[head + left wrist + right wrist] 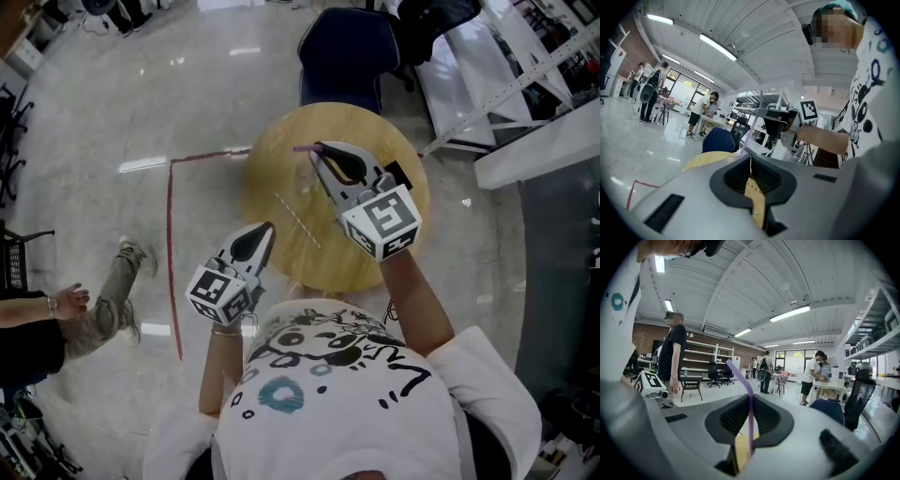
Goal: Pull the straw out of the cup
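1. The right gripper pinched the purple straw beside the clear cup, near the table's far edge;
2. The left gripper (holding nothing) had its jaws pressed together at the near-left edge.

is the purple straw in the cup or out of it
Out, it seems: the right tongs are shut on the purple straw, whose lower end shows free against the table, clear of the cup.
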The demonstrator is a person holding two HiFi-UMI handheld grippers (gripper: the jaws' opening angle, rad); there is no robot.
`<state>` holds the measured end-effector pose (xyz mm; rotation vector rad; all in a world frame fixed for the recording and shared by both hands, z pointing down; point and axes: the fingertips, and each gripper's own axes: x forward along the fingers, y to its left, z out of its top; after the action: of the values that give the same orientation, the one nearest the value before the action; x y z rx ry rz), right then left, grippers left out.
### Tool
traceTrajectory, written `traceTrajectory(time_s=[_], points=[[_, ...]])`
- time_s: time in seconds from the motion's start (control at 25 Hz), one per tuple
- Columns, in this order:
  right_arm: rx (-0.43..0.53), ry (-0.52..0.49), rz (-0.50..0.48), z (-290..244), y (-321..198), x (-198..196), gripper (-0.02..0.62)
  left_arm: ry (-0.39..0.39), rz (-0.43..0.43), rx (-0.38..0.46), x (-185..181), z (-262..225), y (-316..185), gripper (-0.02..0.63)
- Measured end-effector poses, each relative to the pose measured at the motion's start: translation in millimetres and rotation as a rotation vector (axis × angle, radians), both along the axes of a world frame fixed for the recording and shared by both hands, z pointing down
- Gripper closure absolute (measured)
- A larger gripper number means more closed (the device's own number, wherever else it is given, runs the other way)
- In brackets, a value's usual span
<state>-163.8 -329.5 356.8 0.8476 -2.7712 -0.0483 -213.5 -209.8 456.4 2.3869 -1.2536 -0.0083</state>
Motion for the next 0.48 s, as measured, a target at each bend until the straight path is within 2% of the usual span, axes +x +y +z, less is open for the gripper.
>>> traceTrajectory(time_s=[0.48], points=[[-0.005,0.002,0.017,1,23,45,0.551,0.000,-0.024,-0.009,24,0,19,0.588]])
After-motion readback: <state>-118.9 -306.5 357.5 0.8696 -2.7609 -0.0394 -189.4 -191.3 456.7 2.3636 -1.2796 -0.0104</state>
